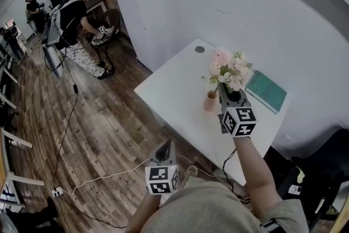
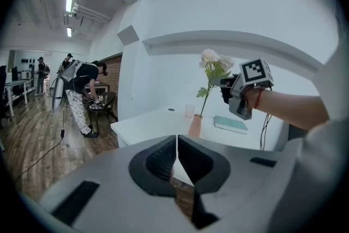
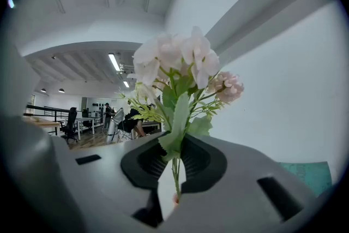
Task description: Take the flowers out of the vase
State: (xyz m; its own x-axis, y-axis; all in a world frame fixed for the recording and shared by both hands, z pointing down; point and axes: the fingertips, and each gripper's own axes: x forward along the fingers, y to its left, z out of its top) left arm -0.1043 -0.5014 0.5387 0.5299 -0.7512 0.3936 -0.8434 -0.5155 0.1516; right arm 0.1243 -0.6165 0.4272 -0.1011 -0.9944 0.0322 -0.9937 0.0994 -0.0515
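A bunch of pale pink and white flowers stands above a small salmon vase on the white table. My right gripper is shut on the green stems just under the blooms, pointing level. In the left gripper view the flowers sit high, and the thin stem still reaches down to the mouth of the vase. The right gripper view shows the stems pinched between the pads of the right gripper. My left gripper hangs over the floor short of the table, its jaws shut on nothing.
A teal book lies at the table's right end, near the white wall. A clear cup stands behind the vase. Cables run over the wooden floor. People work by a chair at the far left.
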